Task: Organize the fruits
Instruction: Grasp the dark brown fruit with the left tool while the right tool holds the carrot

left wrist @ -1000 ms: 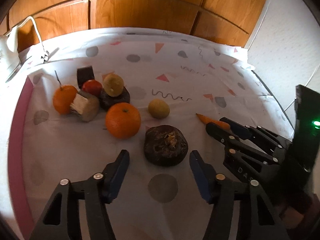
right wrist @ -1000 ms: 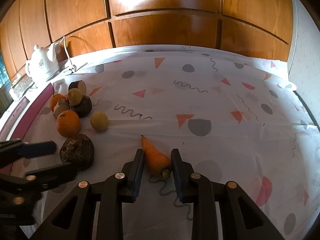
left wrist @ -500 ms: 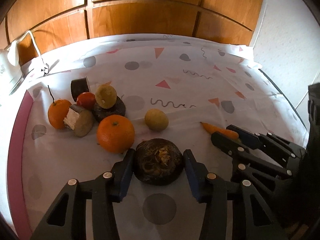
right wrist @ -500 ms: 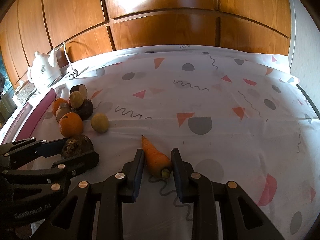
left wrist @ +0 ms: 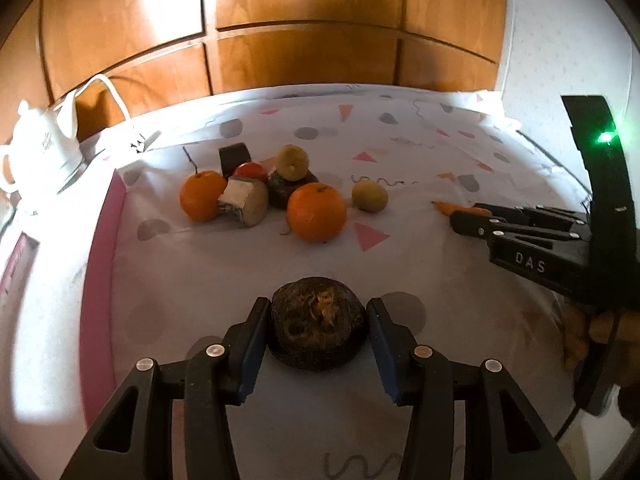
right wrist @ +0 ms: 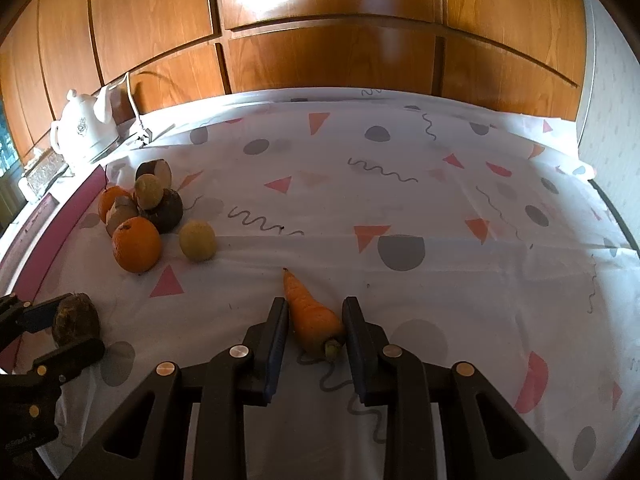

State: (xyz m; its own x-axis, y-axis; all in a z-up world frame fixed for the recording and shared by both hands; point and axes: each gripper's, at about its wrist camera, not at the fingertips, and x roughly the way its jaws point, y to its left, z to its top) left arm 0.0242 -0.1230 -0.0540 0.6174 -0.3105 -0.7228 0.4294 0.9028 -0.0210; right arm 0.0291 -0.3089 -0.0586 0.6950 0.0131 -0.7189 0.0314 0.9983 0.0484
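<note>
My left gripper [left wrist: 318, 326] is shut on a dark round beet [left wrist: 318, 322] and holds it near the front left of the cloth; it also shows in the right wrist view [right wrist: 76, 320]. My right gripper [right wrist: 314, 322] has its fingers close around an orange carrot [right wrist: 312, 316] that lies on the cloth; a small gap shows at the left finger. A pile of produce sits at the far left: two oranges [left wrist: 316, 212] [left wrist: 201, 196], a cut root [left wrist: 244, 202], a tomato [left wrist: 250, 170], a dark beet [left wrist: 288, 190] with a yellow-green fruit [left wrist: 293, 162] on it, and a loose yellow fruit [left wrist: 370, 196].
A white patterned cloth [right wrist: 420, 208] covers the table. A white kettle [right wrist: 84, 132] with a cord stands at the back left. A pink strip [left wrist: 100, 280] runs along the cloth's left edge. Wooden panels [right wrist: 320, 52] stand behind; a white wall [left wrist: 560, 60] is at the right.
My left gripper has closed on the dark beet and pulled it back toward the front left, away from the pile. My right gripper and the carrot have stayed in place.
</note>
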